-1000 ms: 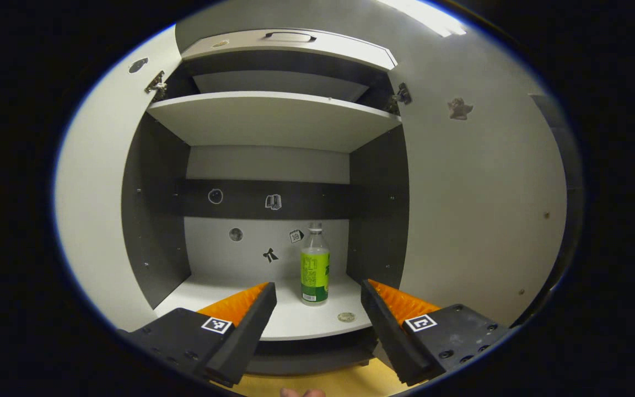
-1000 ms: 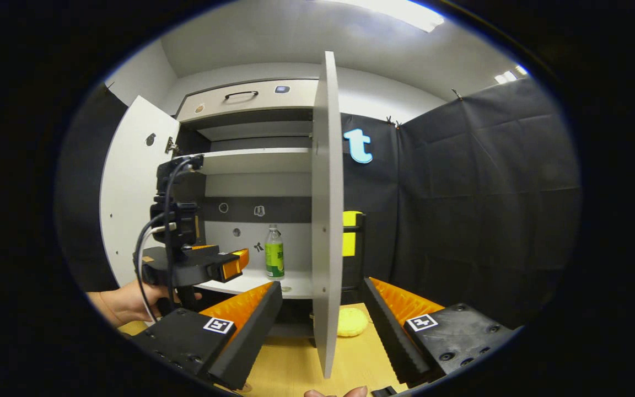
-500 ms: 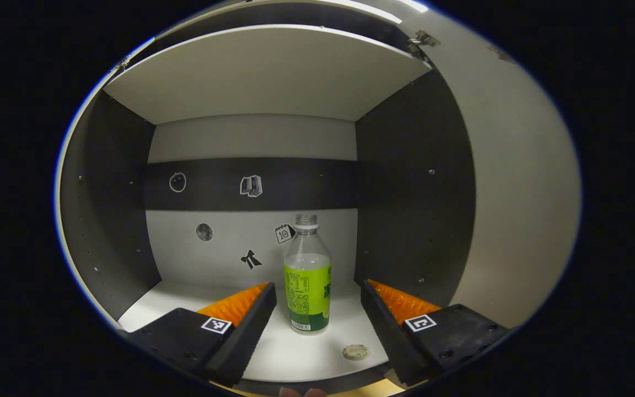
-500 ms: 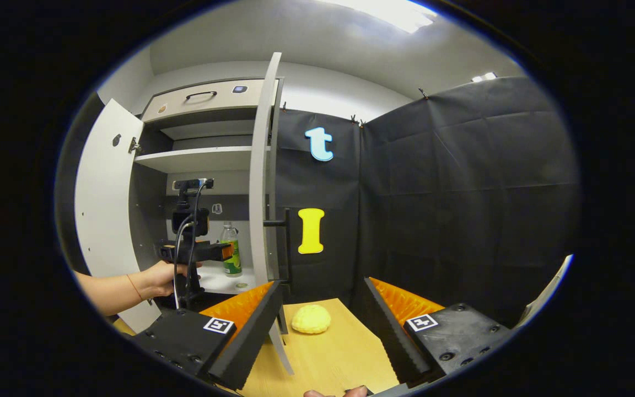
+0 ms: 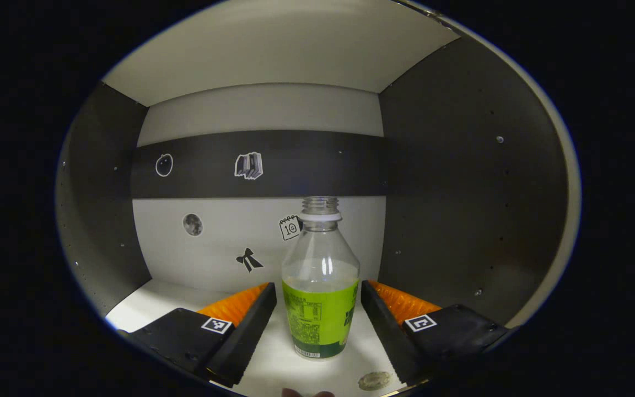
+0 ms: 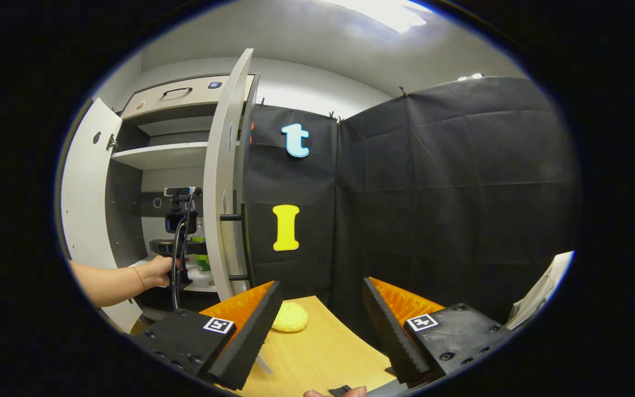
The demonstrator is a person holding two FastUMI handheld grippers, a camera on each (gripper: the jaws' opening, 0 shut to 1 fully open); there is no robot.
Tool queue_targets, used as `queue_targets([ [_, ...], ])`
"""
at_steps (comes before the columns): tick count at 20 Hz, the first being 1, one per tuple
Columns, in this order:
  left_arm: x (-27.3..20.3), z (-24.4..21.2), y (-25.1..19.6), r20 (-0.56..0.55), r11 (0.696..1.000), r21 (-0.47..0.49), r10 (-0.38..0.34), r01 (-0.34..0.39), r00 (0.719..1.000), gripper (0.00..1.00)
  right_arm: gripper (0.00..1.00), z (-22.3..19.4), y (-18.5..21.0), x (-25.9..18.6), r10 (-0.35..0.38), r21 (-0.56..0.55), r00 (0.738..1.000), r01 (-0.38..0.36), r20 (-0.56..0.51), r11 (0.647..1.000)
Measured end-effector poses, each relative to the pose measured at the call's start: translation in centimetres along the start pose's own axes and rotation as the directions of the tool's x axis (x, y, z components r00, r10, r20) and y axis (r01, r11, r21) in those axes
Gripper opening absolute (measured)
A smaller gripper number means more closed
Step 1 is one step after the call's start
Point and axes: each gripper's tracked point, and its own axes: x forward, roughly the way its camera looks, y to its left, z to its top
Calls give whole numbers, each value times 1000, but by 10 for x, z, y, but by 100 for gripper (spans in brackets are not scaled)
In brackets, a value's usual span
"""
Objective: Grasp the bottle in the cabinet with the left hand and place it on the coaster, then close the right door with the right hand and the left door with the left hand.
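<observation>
Left gripper (image 5: 318, 300): held inside the lower cabinet compartment; fingers spread wide, one on each side of the bottle, no contact seen.
Bottle (image 5: 321, 286): upright on the cabinet shelf (image 5: 146, 300), uncapped, green label, standing between the left gripper's fingers.
Small round object (image 5: 373, 380): lying on the shelf just in front of the bottle, to its right; nature cannot be told.
Right gripper (image 6: 322, 300): held over the wooden table (image 6: 323, 353); fingers spread wide, nothing between them.
Coaster (image 6: 290, 317): yellow, on the table near the right door.
Right door (image 6: 221, 182): standing open.
Left door (image 6: 83, 193): standing open.
Hand (image 6: 160, 270): seen in the right gripper view gripping the left gripper's handle at the cabinet opening.
</observation>
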Motion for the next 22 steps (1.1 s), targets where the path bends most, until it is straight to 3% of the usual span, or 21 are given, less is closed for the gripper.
queue_targets([
  [3,4,2,-2,3,1000,26,-18,17,1000,96,98,-3,-5,-2,-14,-3,1000,14,-4,1000],
  [4,6,2,-3,-1,999,36,-26,26,1000,79,98,-2,-5,-3,-16,-3,1000,16,-5,1000],
  [10,-33,21,-2,31,997,17,-75,74,997,78,94,-2,-1,-3,4,14,1000,-4,-2,1000],
  [11,-45,26,-1,39,996,21,-84,83,996,78,98,-3,0,-4,10,20,1000,-10,-2,1000],
  [16,-121,39,7,95,992,40,-124,121,988,78,98,-4,7,-2,46,24,999,-46,-2,999],
  [22,-226,20,19,110,988,-39,-142,147,984,78,98,0,19,1,87,25,996,-87,6,996],
])
